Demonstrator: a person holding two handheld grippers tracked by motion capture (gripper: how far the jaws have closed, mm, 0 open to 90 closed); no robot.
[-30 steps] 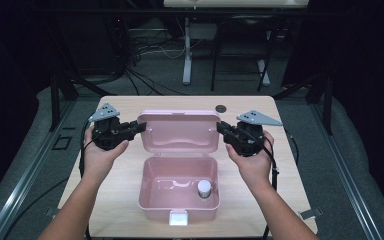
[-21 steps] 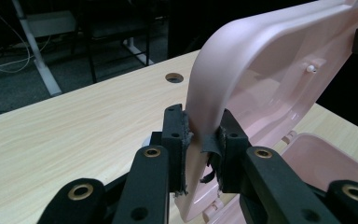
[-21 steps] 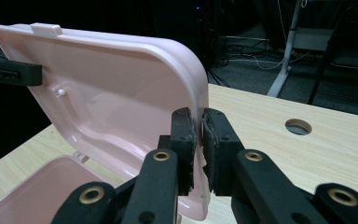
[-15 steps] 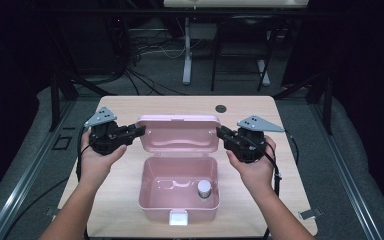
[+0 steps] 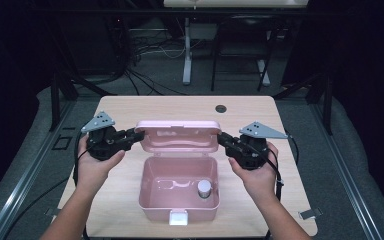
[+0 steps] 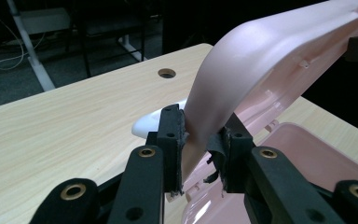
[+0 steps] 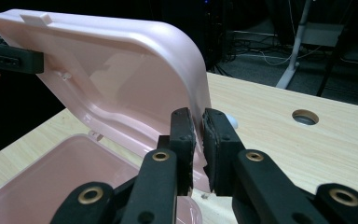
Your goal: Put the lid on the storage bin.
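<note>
Pink lid [image 5: 178,136] lower than before, between both tools, over box [image 5: 177,200]

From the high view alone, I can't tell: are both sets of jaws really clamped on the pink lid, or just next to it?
Observer: The left gripper has its jaws on either side of the lid edge, pinching it.
Operator: And the right?
Observer: The right gripper has its jaws nearly together around the lid's thin side wall, near the rounded corner.
Operator: Anything behind the lid I can't see?
Observer: A small white object lies on the table just behind the lid; what it is, I cannot tell.
</note>
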